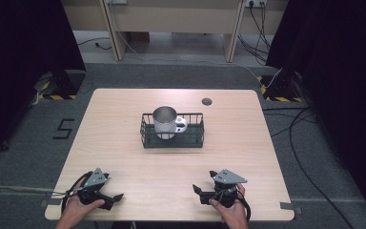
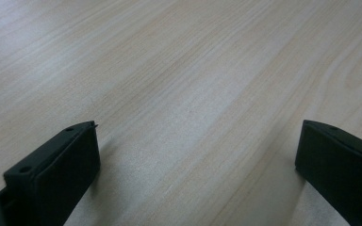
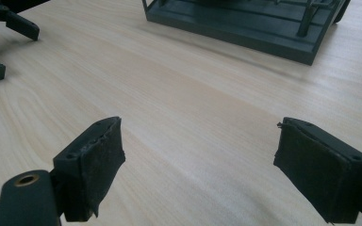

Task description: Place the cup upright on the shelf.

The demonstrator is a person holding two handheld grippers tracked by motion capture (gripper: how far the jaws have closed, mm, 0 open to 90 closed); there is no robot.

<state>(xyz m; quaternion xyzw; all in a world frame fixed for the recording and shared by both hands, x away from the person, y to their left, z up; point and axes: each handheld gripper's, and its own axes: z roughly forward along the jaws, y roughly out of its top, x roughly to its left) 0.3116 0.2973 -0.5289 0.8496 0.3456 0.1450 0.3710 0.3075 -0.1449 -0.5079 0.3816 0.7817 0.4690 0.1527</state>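
The metal mug (image 1: 165,122) stands in the wire basket (image 1: 173,141), well apart from both grippers; left gripper (image 1: 116,200) and right gripper (image 1: 203,184) have jaws spread, empty.

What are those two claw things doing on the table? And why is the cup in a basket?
A person holds a left gripper and a right gripper, both open and holding nothing, low near the table's front edge. Farther back, a metal mug stands upright in a black wire basket. Neither gripper touches it.
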